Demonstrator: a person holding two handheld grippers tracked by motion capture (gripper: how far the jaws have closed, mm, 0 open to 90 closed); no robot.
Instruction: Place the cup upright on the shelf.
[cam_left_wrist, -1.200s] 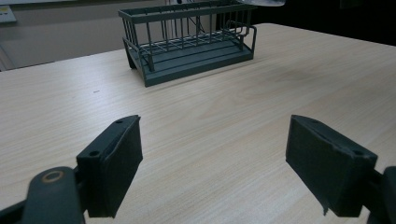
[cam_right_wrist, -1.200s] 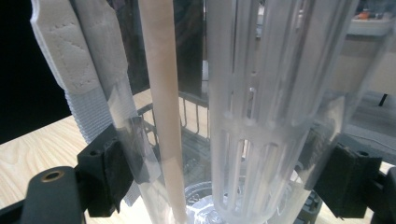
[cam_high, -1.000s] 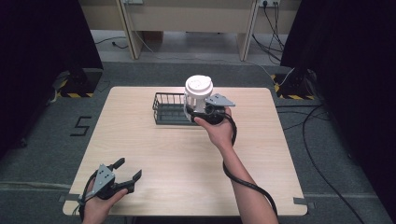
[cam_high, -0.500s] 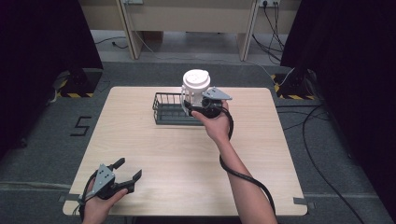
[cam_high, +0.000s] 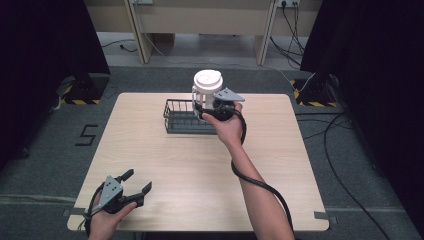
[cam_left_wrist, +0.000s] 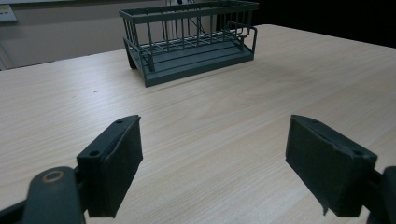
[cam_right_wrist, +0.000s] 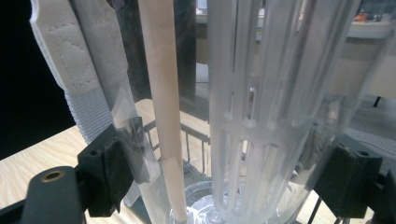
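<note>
Clear pitcher (cam_high: 206, 95) gripped by right tongs (cam_high: 209, 109) above wire basket (cam_high: 181, 117).

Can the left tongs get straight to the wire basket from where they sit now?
Probably yes. The left tongs sit open near the table's front corner, and only bare tabletop lies between them and the wire basket; the right tongs hold the clear container at the basket's far end.

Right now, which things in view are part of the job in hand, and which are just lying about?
In the job:
- clear bottle with a white lid, held in the right gripper above the basket's right end
- dark wire basket on the table

Not in use:
- left gripper, open, holding nothing, near the table's front left corner
- cables on the floor
</note>
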